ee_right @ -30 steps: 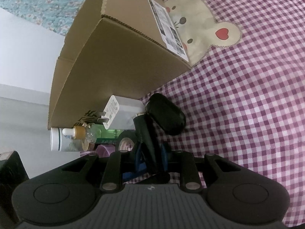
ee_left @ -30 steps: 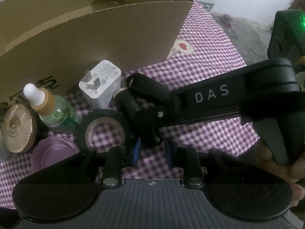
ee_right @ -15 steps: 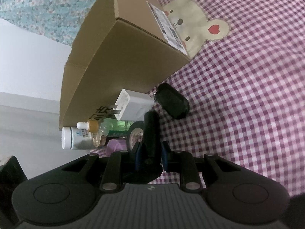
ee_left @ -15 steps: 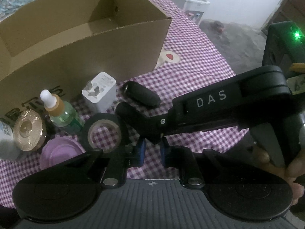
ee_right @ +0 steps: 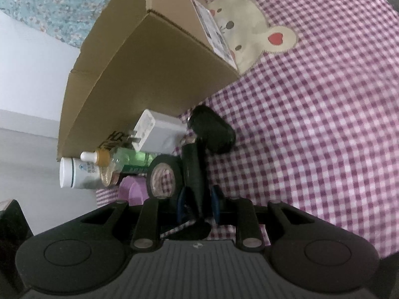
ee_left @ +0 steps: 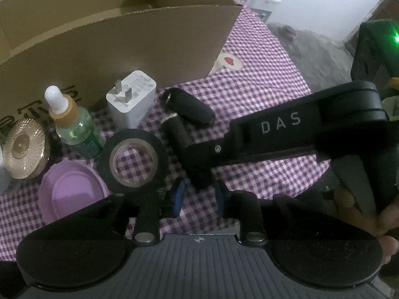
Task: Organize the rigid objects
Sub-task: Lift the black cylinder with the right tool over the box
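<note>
The right tool (ee_right: pixel 197 200) is clamped on a slim black cylinder with a silver end (ee_left: pixel 178 130), its blue-lined fingers pressing the tube's lower part from both sides while the silver end points up toward the open brown cardboard box (ee_left: pixel 104 49). In the left wrist view the same tube stands tilted, just in front of the box's long front wall, with the right tool's black arm marked "DAS" coming in from the right, and a person's fingers (ee_left: pixel 361 214) hold that arm's handle at the right edge.

The left tool (ee_left: pixel 198 196) has its jaws opening; the tube's lower tip lies near the gap between its blue pads (ee_left: pixel 179 195), but the pads do not press on it.

Everything rests on a table covered with a purple and white checked cloth (ee_right: pixel 324 124). Close to the box's front wall lies a white square plug-in charger (ee_left: pixel 131 98), and just right of it a black oval fob (ee_left: pixel 190 108), both beside the tube's silver end. Left of the charger, also before that wall, stands a clear green dropper bottle with a white bulb and tan collar (ee_left: pixel 72 122). A black roll of tape (ee_left: pixel 133 160) lies flat in front of the charger, touching the tube's left side. Farther left of the box's front sit a round gold ribbed lid (ee_left: pixel 23 148) and a flat lilac round lid (ee_left: pixel 71 191). A cream bear patch with red heart ears (ee_right: pixel 249 32) is sewn on the cloth by the box's right end.
</note>
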A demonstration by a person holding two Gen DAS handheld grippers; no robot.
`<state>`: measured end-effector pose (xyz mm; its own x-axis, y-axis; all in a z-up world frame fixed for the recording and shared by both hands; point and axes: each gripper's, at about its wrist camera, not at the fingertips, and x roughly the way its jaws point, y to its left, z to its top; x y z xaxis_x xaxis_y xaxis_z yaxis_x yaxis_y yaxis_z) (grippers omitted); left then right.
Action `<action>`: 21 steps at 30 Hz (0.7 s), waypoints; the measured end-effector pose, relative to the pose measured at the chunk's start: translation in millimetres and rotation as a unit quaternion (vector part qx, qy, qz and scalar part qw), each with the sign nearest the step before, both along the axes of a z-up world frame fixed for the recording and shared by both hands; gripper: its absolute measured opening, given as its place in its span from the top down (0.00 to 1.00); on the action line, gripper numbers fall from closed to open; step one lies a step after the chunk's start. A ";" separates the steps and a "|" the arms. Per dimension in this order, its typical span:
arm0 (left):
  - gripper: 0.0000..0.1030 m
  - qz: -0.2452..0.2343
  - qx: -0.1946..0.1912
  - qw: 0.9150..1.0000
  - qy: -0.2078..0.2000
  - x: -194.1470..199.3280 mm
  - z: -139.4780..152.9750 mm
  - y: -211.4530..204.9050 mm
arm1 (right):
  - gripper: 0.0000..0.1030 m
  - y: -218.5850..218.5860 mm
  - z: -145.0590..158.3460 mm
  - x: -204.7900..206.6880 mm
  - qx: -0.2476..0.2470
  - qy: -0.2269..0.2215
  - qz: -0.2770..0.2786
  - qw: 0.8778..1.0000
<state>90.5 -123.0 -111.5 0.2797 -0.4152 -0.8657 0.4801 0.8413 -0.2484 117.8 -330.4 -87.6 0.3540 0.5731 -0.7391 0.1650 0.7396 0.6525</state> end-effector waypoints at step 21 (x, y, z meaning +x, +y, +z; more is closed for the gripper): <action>0.73 0.012 0.010 1.000 -0.016 9.5 0.6 -10.9 | 0.77 15.6 0.7 11.1 -0.007 -0.021 0.020 1.000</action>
